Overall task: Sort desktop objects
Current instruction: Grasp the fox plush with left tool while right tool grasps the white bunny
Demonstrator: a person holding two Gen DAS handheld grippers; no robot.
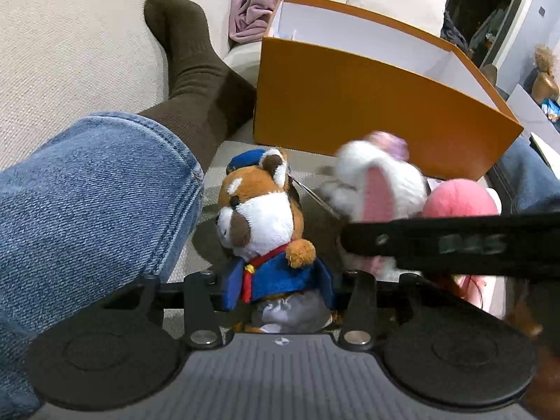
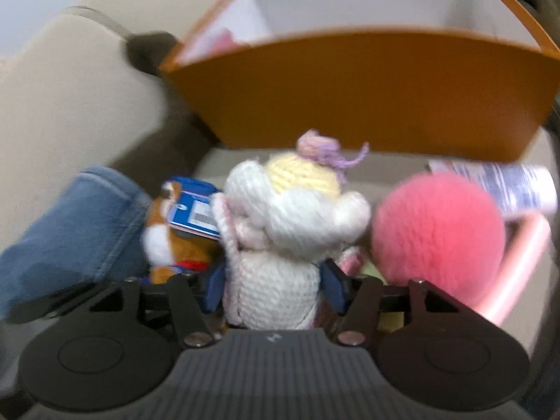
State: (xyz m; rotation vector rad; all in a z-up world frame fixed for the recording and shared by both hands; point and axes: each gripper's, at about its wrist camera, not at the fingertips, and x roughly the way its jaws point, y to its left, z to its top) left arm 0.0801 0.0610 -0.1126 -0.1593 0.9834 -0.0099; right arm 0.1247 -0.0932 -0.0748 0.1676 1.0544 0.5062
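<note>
On a beige sofa, before an orange cardboard box (image 1: 367, 105), the left gripper (image 1: 280, 294) clasps a plush fox in a blue coat (image 1: 266, 224); the right gripper (image 2: 273, 294) clasps a white crocheted doll (image 2: 280, 245) beside a pink plush ball (image 2: 437, 231).

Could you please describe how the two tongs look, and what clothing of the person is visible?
Both the left tongs and the right tongs are black, with round disc housings at both sides and a grey ribbed plate between them. The right tongs have blue pads. The person wears blue jeans and a dark brown sock.
</note>
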